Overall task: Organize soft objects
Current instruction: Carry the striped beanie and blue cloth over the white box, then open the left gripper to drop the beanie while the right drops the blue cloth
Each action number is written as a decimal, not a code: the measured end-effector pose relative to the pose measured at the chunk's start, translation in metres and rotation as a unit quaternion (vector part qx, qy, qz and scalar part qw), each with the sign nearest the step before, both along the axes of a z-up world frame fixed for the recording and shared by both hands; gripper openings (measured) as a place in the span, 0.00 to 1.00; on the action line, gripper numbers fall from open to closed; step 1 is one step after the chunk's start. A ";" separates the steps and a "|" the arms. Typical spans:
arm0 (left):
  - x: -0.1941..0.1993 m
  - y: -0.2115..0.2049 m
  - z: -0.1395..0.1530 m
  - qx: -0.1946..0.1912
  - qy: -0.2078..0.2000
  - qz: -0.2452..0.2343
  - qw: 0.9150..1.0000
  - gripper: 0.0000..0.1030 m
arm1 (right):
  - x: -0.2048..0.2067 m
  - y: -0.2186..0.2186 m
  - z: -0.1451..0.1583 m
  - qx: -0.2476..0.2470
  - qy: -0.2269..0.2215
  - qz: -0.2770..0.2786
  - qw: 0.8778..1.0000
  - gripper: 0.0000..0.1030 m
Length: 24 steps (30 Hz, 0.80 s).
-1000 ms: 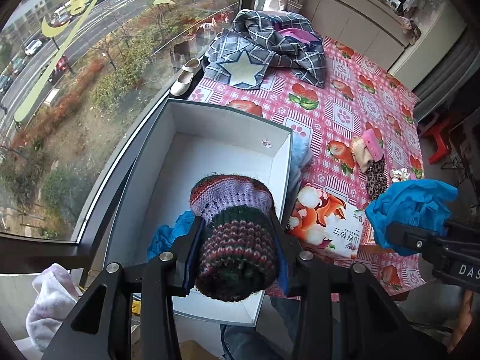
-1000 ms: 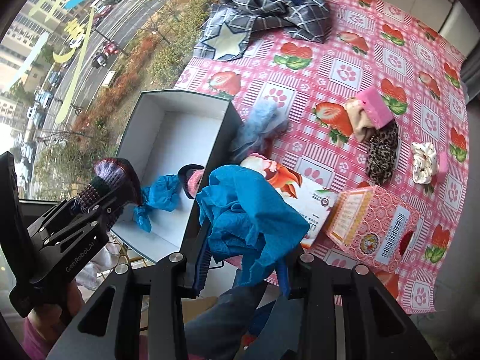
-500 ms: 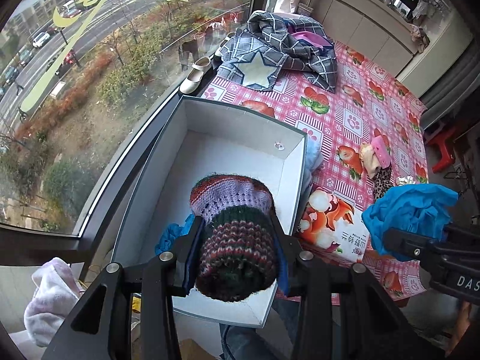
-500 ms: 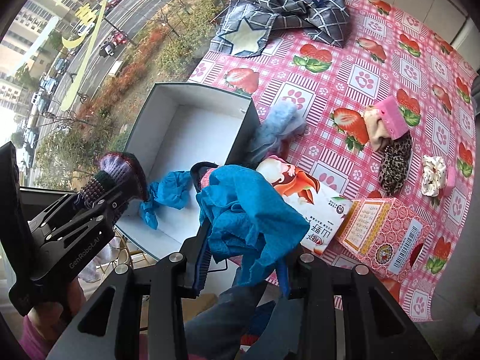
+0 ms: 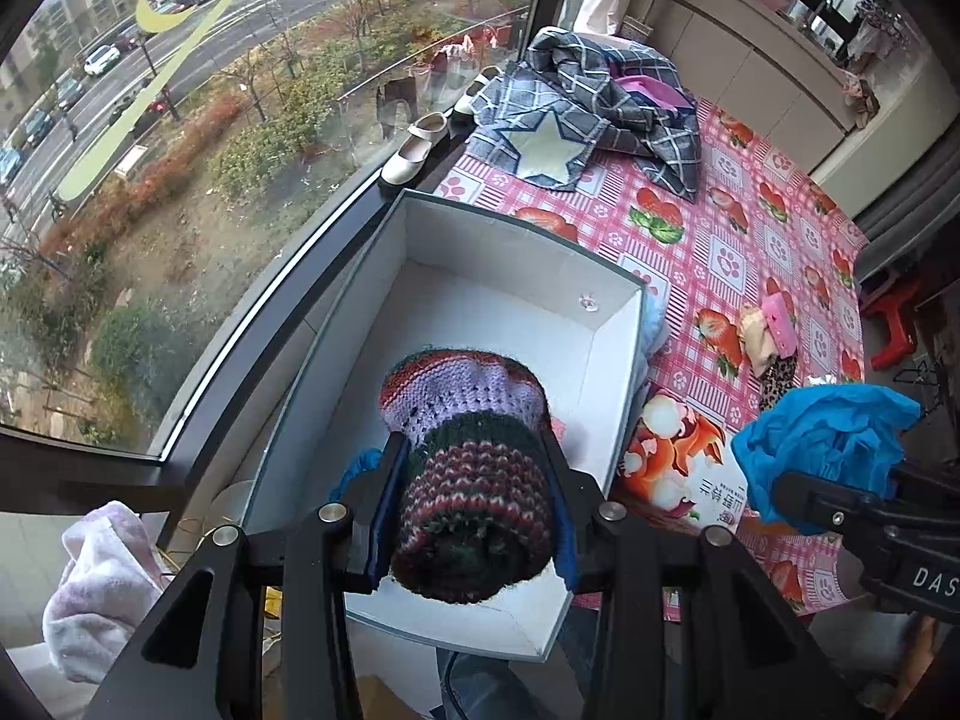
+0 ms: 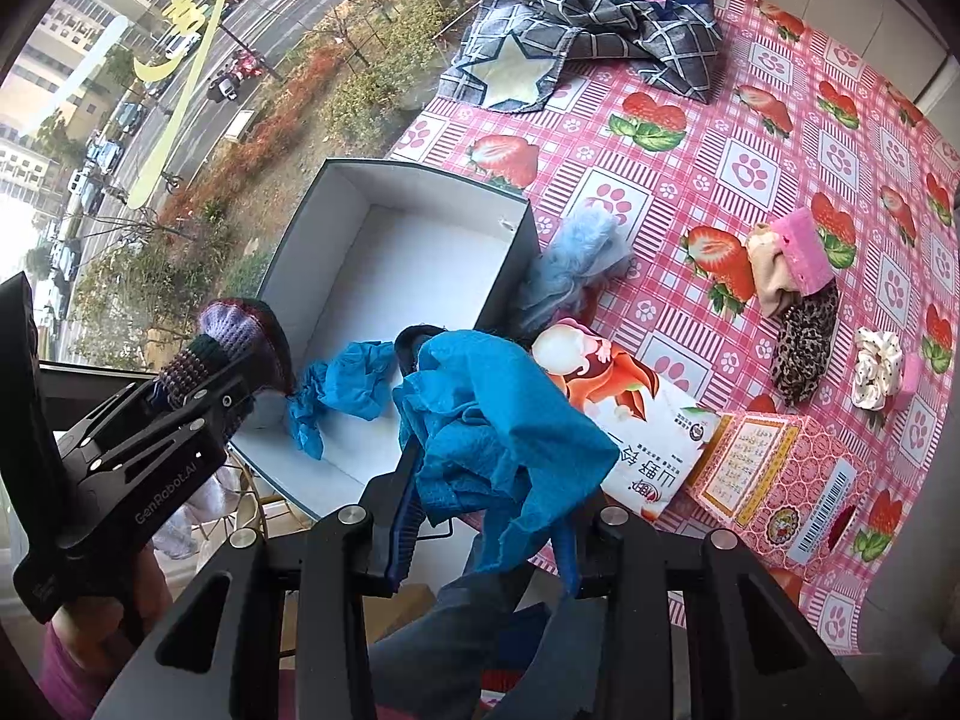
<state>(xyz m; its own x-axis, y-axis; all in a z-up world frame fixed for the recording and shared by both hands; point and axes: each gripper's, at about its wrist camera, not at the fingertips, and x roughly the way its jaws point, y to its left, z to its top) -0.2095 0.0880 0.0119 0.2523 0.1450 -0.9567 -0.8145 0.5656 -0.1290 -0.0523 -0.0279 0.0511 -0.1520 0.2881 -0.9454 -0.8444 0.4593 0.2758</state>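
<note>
Two grippers loaded: left gripper [image 5: 474,516] clamps knitted hat [image 5: 468,468] above white box [image 5: 624,360]; right gripper [image 6: 486,510] grips blue cloth [image 6: 492,420] near box edge. Carry step; next, lower and release inside.

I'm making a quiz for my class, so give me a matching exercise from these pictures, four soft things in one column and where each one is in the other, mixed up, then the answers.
Things
1. striped knit hat
2. blue cloth
3. crumpled blue piece
4. plaid cloth with a star

Places
A. lying inside the white box
B. clamped in the left gripper
C. at the far end of the strawberry tablecloth
D. clamped in the right gripper

Pairs: 1-B, 2-D, 3-A, 4-C
</note>
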 end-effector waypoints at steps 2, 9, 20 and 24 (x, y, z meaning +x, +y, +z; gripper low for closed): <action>-0.006 0.005 -0.001 -0.001 0.001 0.010 1.000 0.43 | -0.001 0.002 0.001 0.003 -0.001 0.003 1.000 0.37; -0.021 0.018 -0.013 -0.010 0.013 0.039 0.999 0.43 | -0.005 0.015 0.003 0.010 0.001 0.011 1.000 0.37; -0.023 0.020 -0.026 -0.024 0.022 0.041 0.999 0.43 | -0.017 0.039 0.000 0.012 0.002 0.041 0.999 0.37; -0.021 0.022 -0.029 -0.027 0.025 0.040 0.999 0.43 | -0.018 0.049 -0.004 0.011 0.001 0.048 0.999 0.37</action>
